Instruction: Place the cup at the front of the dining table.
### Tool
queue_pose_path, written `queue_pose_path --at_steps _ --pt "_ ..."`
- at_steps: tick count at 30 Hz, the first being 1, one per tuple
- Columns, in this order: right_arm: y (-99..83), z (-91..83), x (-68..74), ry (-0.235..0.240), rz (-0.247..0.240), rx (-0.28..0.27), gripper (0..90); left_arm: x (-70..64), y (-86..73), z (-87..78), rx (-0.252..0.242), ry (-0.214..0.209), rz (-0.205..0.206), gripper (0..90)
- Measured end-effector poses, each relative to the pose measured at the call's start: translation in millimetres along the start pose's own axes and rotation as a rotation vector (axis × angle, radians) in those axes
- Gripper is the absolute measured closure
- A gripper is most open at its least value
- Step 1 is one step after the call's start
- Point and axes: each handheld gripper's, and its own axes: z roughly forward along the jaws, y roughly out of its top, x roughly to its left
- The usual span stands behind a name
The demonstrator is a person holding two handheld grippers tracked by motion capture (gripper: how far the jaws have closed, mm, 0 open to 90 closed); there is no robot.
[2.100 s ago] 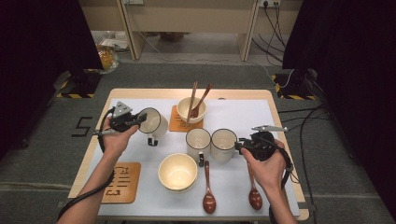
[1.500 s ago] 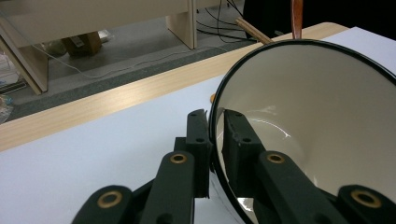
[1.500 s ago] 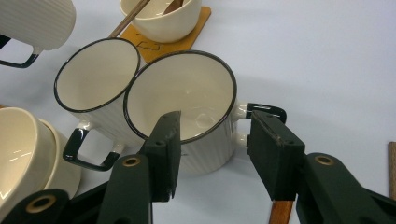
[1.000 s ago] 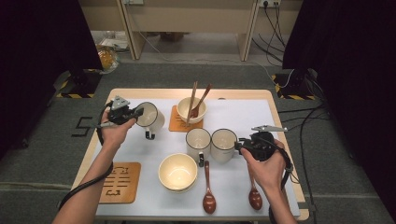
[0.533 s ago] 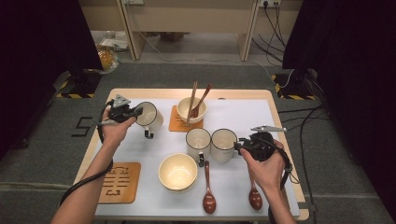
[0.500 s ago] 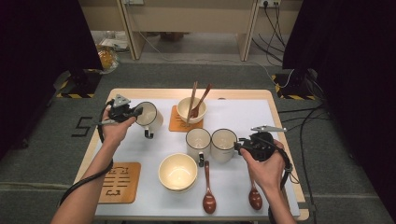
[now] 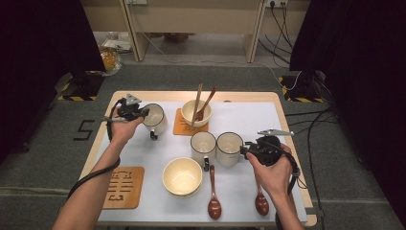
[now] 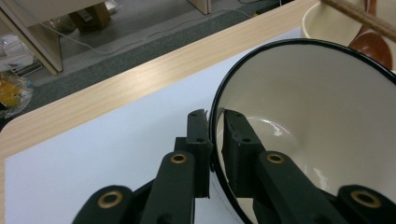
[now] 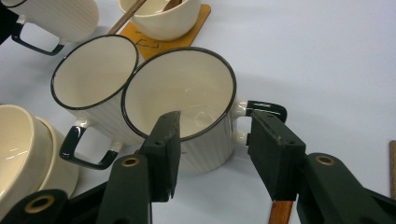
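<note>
My left gripper [image 7: 142, 113] is shut on the rim of a cream mug [image 7: 157, 120] with a black rim at the table's far left. One jaw sits inside the mug [image 8: 317, 140] and one outside, and the mug tips its mouth toward the gripper [image 8: 215, 135]. My right gripper [image 7: 244, 150] stands open beside the right one of two matching mugs [image 7: 228, 146] at mid table. In the right gripper view its jaws straddle the near wall of this mug [image 9: 187, 93], with the black handle [image 9: 261, 109] just ahead of the right jaw of the gripper [image 9: 217, 149].
The second mug [image 7: 202, 143] touches the right one. A bowl [image 7: 195, 111] holding chopsticks and a wooden spoon sits on an orange coaster [image 7: 182, 128]. An empty bowl [image 7: 182, 176], two wooden spoons [image 7: 214, 203] [image 7: 261, 203] and another coaster [image 7: 123, 187] lie near the front edge.
My left gripper has carried its mug slightly farther from the person and tilted it. The right gripper has stayed in place by the right mug.
</note>
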Motion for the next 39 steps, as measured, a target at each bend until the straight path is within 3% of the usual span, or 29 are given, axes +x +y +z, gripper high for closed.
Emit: queue_pose_path --at_steps 4,11,21,33,39 --pt "-0.2 -0.1 0.0 0.0 0.0 0.001 53.2 -1.0 0.0 7.4 0.024 0.005 0.012 81.1" --pt "-0.5 -0.4 -0.2 0.0 0.0 0.001 53.1 -0.8 0.9 18.7 0.039 -0.007 -0.014 81.0" --pt "-0.7 -0.2 0.5 -0.001 -0.002 0.002 53.1 -0.3 10.0 28.8 0.071 -0.02 0.01 80.5" --pt "-1.2 0.8 0.6 0.0 -0.006 0.002 53.0 1.5 10.9 36.4 0.056 -0.031 -0.001 78.7" --pt "-0.9 0.3 0.4 -0.001 -0.004 0.001 52.9 3.5 8.9 39.8 0.039 -0.037 -0.032 74.2"
